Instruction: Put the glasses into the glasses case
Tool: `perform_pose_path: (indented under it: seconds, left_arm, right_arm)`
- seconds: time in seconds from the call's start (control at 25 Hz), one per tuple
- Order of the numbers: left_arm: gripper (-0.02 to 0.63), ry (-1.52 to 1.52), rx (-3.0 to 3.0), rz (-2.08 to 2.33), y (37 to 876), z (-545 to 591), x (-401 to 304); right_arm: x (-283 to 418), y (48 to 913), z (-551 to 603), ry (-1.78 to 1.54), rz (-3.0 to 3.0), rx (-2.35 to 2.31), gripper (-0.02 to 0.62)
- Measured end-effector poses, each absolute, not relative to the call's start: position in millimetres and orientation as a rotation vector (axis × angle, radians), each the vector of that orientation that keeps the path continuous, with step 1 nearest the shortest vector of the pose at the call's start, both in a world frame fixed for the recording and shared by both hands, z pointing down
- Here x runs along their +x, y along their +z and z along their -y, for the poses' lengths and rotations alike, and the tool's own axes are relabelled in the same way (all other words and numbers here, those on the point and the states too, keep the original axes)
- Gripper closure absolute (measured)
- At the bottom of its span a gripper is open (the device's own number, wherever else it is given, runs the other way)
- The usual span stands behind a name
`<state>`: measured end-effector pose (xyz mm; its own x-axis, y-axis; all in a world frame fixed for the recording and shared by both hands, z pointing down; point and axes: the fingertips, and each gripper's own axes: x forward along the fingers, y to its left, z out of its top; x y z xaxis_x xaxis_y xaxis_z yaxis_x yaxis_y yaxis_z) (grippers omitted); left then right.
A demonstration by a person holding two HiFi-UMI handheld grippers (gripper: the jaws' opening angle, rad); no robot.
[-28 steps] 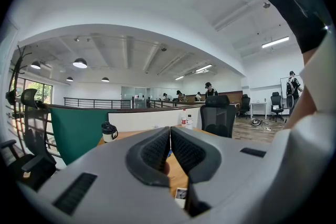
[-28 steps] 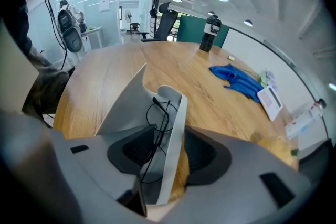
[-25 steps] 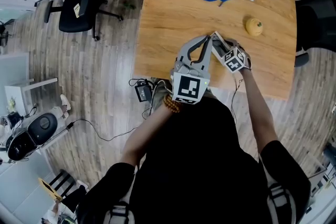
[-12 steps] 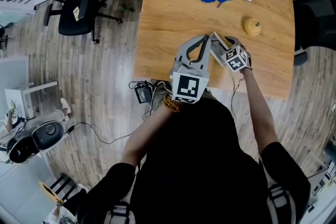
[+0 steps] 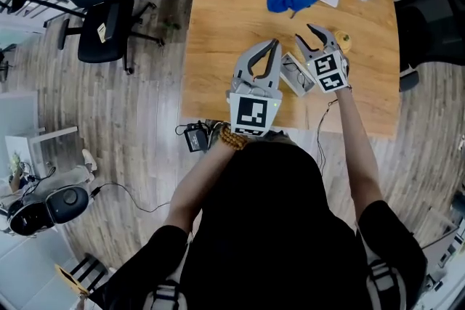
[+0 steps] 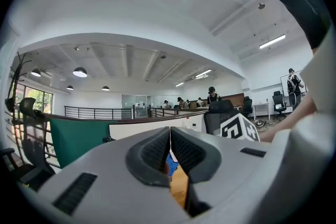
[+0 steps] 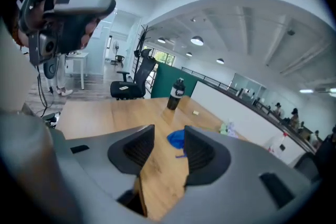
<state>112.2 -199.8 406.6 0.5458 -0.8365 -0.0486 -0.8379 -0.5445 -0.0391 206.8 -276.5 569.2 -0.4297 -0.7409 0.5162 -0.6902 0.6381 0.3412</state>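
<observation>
Left gripper (image 6: 170, 131) closed, empty. Right gripper (image 7: 169, 136) jaws just spreading apart, nothing between. Glasses case (image 5: 296, 76) near table (image 5: 218, 25) edge: careless nudge could knock it off.

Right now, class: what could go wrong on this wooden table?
The grey rectangular glasses case lies near the wooden table's front edge, between the shut left gripper and the right gripper, whose empty jaws have just been opening; a knock might push it off. The round yellow fruit beside that gripper could roll if bumped.
</observation>
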Motion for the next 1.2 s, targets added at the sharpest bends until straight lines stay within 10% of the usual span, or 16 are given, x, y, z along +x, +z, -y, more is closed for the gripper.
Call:
perform_pose_path:
  seconds: [0.68, 1.2]
  left_arm:
    - [0.584, 0.271, -2.566, -1.495, 323.5, 233.1, 93.7]
    - [0.584, 0.283, -2.487, -1.471, 313.9, 208.1, 96.4]
  right_arm:
    - [153.9, 273.7, 252.3, -0.646, 2.594, 1.609, 0.444]
    - [174.1, 315.7, 196.3, -0.523, 2.513, 1.819, 0.539]
